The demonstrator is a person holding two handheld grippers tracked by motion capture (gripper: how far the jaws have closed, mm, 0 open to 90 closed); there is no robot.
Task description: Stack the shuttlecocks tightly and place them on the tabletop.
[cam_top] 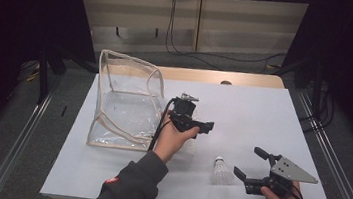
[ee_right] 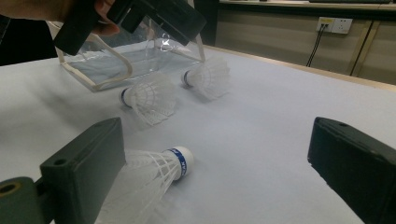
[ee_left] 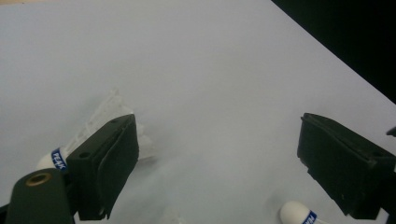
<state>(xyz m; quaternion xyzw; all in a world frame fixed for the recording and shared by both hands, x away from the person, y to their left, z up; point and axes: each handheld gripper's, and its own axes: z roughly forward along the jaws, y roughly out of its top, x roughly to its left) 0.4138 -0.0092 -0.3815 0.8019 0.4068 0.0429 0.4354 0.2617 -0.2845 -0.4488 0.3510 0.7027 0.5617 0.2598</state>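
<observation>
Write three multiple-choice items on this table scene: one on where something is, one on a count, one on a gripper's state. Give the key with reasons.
1. Where does the clear bag stand?
A. at the table's left part
B. beside the right gripper
C. on the floor

2. How many shuttlecocks does the right gripper view show?
A. one
B. three
C. five

3. How do the left gripper's jaws stand?
A. shut on a shuttlecock
B. shut on the bag
C. open, nothing between them

Key:
1 A, the high view shows it left of both hands.
2 B, one near, two farther.
3 C, bare table shows between them.
</observation>
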